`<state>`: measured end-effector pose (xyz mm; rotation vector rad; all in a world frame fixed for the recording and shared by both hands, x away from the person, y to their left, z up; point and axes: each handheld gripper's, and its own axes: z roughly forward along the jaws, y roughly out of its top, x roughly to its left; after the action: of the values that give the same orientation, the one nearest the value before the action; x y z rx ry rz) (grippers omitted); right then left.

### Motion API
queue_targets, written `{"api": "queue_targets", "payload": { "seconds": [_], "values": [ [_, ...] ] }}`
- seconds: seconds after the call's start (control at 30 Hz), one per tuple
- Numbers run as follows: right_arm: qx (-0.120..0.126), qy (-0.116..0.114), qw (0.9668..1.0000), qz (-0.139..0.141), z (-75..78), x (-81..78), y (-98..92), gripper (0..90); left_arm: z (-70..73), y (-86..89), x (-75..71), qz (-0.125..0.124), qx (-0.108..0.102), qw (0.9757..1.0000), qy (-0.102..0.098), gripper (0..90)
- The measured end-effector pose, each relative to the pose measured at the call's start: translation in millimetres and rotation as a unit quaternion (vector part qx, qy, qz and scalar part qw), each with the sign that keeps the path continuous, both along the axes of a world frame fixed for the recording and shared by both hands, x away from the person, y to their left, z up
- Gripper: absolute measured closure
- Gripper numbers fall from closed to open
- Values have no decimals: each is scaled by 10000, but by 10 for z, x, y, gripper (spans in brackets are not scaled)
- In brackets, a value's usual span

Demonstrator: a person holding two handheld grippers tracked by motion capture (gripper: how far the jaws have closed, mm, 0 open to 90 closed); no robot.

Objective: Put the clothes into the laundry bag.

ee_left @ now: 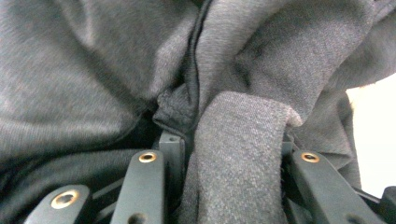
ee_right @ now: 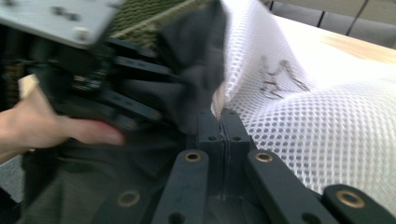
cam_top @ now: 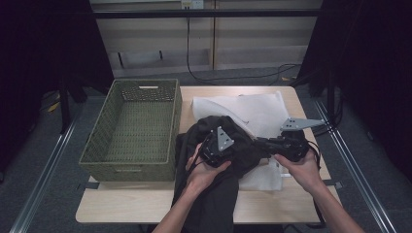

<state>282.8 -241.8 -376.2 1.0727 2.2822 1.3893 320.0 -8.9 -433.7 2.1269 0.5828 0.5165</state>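
Observation:
A dark grey garment (cam_top: 228, 131) lies bunched at the table's middle and hangs over the front edge. My left gripper (cam_top: 232, 148) is buried in its top, and in the left gripper view a thick fold of the garment (ee_left: 238, 154) fills the gap between the jaws of the left gripper (ee_left: 229, 140), pressed by both pads. My right gripper (cam_top: 260, 142) points left at the bunch from the right. In the right gripper view the right gripper (ee_right: 222, 123) has its jaws together, pinching an edge of the dark garment (ee_right: 196, 70).
A white mesh cloth (cam_top: 257, 111) is spread under and behind the garment, close beside my right jaws (ee_right: 317, 116). A green woven basket (cam_top: 128, 167) stands on the left half of the wooden table (cam_top: 121, 204). Cables trail on the floor behind.

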Motion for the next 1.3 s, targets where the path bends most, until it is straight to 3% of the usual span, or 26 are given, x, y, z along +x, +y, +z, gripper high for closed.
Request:
{"api": "queue_targets", "payload": {
  "seconds": [0.1, 0.17, 0.2, 0.27, 0.33, 0.4, 0.47, 0.57, 0.67, 0.77, 0.83, 0.9, 0.97, 1.03, 1.07, 1.2, 1.3],
  "values": [
    [36, -50, 9999, 157, 80, -21, 125, 892, -71, -75, 9, -248, 31, 9997, 81, 622],
    [76, -81, 9997, 197, 116, -22, 178, 892, -155, -153, -16, -437, 170, 9988, 114, 621],
    [220, -45, 9994, 248, 127, 6, 197, 892, -223, -248, -63, -485, 367, 9981, 102, 621],
    [280, -17, 9992, 268, 121, 20, 207, 892, -237, -273, -70, -466, 360, 9982, 96, 621],
    [292, -16, 9992, 269, 112, 17, 209, 892, -214, -249, -41, -365, 255, 9988, 179, 621],
    [324, 31, 9992, 252, 59, 3, 187, 892, -168, -190, -18, -173, 72, 9997, 130, 624],
    [311, 24, 9992, 256, 30, -5, 163, 892, -88, -98, -7, 29, -229, 9996, 133, 629],
    [331, 12, 9992, 226, 12, -2, 140, 892, 57, 26, -21, 154, -667, 9976, 43, 635],
    [313, 23, 9993, 226, -22, 0, 175, 891, 159, 99, 1, 337, -917, 9952, 3, 641],
    [301, 102, 9992, 245, -39, -8, 234, 891, 87, 62, 41, 384, -833, 9958, -35, 641],
    [346, 223, 9987, 286, -65, -10, 290, 891, -58, 16, 120, 442, -881, 9950, 176, 639],
    [334, 330, 9984, 328, -107, -4, 342, 891, -203, -42, 157, 519, -881, 9945, 245, 635],
    [262, 375, 9984, 322, -168, 12, 363, 892, -309, -100, 166, 291, -891, 9949, 371, 615],
    [145, 382, 9989, 249, -278, 72, 308, 891, -336, -117, 147, 17, -795, 9960, 396, 525],
    [145, 382, 9989, 249, -278, 72, 308, 891, -323, -107, 144, -113, -771, 9961, 410, 525],
    [208, 456, 9987, 24, -386, 142, 158, 890, -227, -35, 66, -356, -838, 9939, 630, 354],
    [185, 460, 9987, -72, -430, 149, 85, 890, -110, 53, -61, -600, -804, 9936, 520, 239]
  ]
}}
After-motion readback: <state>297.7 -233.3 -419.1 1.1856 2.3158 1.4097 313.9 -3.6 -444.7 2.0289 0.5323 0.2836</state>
